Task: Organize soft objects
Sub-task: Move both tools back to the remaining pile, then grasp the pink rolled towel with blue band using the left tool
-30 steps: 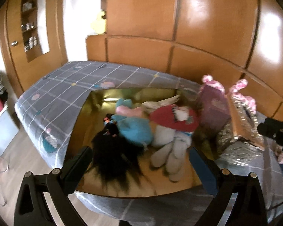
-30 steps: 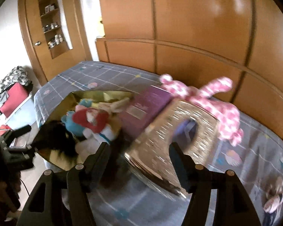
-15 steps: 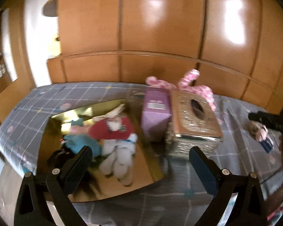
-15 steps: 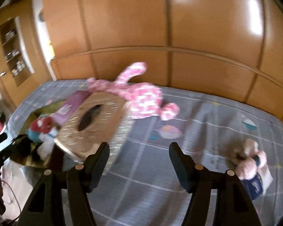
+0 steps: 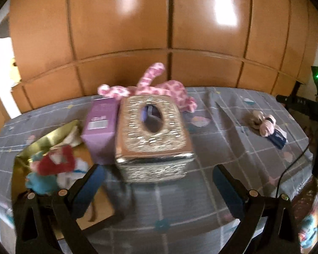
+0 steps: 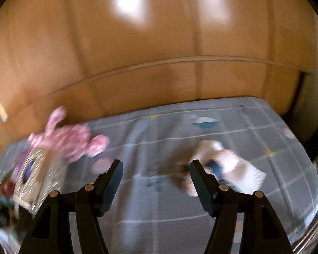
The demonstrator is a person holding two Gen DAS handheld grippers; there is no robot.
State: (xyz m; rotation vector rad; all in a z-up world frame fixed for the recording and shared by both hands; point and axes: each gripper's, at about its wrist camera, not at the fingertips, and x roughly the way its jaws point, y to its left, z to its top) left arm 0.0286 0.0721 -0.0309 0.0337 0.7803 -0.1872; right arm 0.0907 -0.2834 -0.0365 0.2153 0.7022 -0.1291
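Glossy orange-brown wardrobe panels (image 5: 120, 33) fill the wall behind a bed (image 5: 222, 154) covered in a grey checked sheet with small pastel prints. Near the middle of the bed stands a glittery silver tissue box (image 5: 153, 139) with an oval opening on top, and a purple carton (image 5: 100, 130) sits touching its left side. Behind both lies a pink spotted plush (image 5: 152, 86), stretched along the bed close to the panels. To the left, a shallow gold-lined box (image 5: 21, 158) holds a heap of soft toys, a red one and a blue one among them, though blur hides the details. Well apart on the right side of the bed lies a small beige and pink plush toy (image 5: 262, 122) with a dark blue tag.

The left gripper (image 5: 156, 180) hangs over the near edge of the bed, just in front of the tissue box, its fingers spread wide with nothing between them. The right gripper (image 6: 156, 171) hovers over the bare sheet, fingers likewise spread and empty; the small plush (image 6: 220, 160) lies just beyond its right finger, blurred.
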